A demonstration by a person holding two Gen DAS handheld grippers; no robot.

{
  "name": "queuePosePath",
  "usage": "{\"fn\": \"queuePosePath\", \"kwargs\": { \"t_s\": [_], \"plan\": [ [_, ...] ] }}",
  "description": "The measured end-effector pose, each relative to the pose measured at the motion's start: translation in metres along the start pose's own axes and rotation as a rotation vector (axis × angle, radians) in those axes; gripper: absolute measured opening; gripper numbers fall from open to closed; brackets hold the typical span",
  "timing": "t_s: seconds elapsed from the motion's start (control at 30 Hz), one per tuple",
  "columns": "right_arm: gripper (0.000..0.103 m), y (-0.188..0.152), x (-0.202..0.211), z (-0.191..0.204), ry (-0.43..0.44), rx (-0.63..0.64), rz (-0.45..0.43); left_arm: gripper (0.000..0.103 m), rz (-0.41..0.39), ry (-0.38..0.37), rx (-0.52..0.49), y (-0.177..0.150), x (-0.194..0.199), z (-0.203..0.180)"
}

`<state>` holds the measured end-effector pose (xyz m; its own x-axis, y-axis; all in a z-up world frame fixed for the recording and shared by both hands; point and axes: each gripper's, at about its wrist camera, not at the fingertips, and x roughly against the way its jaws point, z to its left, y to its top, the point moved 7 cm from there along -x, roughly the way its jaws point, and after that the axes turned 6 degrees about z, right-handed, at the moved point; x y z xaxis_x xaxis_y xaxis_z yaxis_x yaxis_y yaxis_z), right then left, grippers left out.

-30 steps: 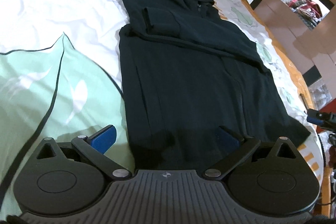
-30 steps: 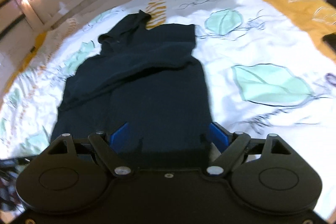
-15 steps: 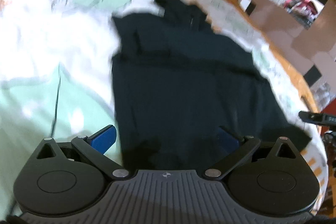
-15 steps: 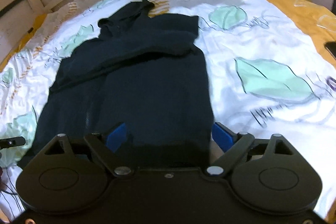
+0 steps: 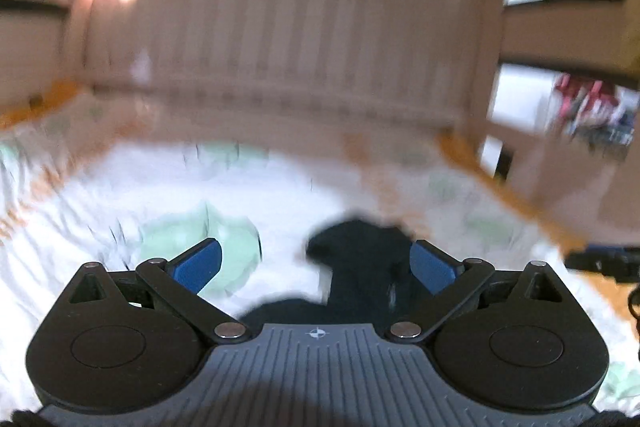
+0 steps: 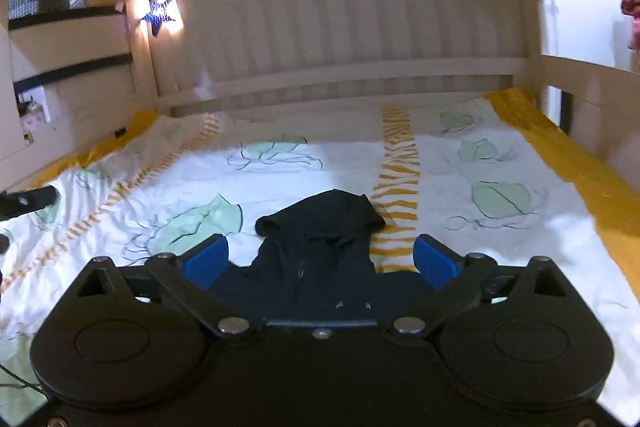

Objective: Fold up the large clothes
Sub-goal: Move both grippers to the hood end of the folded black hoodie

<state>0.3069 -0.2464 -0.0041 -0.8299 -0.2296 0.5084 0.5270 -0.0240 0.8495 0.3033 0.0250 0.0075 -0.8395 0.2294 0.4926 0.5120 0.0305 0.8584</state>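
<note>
A dark navy hoodie (image 6: 316, 259) lies flat on the white leaf-print bedsheet (image 6: 500, 267), hood toward the headboard. In the right wrist view only its hood and upper chest show between the blue pads. My right gripper (image 6: 318, 261) is open and empty above the hoodie's collar. The left wrist view is motion-blurred; the hoodie's hood (image 5: 360, 259) shows between the pads. My left gripper (image 5: 316, 265) is open and empty. The rest of the hoodie is hidden below both gripper bodies.
A white slatted headboard (image 6: 340, 39) closes the far end of the bed. An orange border (image 6: 568, 163) runs along the bed's right side with a wooden rail behind. A lit star lamp (image 6: 158, 13) hangs at the left corner. The other gripper's tip (image 5: 604, 261) shows at right.
Both cameras have tilted up and moved toward the hood; earlier the whole hoodie was in view, now only its hood end. Both grippers stay open and empty.
</note>
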Motion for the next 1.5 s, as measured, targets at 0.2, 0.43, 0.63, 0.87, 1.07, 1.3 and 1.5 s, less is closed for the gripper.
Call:
{"fn": "queuePosePath", "kwargs": {
  "t_s": [0.2,0.43,0.63,0.87,1.07,1.3,1.5],
  "plan": [
    [0.066,-0.013,-0.113,-0.022,0.008,-0.047,0.119,0.09,0.152,-0.021,0.045,-0.019,-0.109,0.004],
    [0.06,-0.018,-0.208,-0.043,-0.057,-0.024,0.177,0.09,0.223,0.071,-0.026,-0.02,-0.198,0.012],
    [0.06,-0.019,-0.257,-0.058,-0.062,-0.042,0.213,0.09,0.289,0.118,-0.07,-0.018,-0.249,0.02],
    [0.06,-0.019,-0.301,-0.066,-0.079,-0.047,0.259,0.091,0.353,0.193,-0.128,-0.023,-0.295,0.031],
    [0.062,-0.015,-0.318,-0.093,-0.144,-0.142,0.197,0.091,0.337,0.2,-0.158,-0.021,-0.314,0.03],
    [0.062,-0.017,-0.316,-0.103,-0.156,-0.211,0.145,0.091,0.277,0.193,-0.131,-0.012,-0.314,0.031],
    [0.063,-0.017,-0.317,-0.103,-0.145,-0.22,0.148,0.091,0.235,0.129,-0.071,-0.006,-0.298,0.035]
  ]
}}
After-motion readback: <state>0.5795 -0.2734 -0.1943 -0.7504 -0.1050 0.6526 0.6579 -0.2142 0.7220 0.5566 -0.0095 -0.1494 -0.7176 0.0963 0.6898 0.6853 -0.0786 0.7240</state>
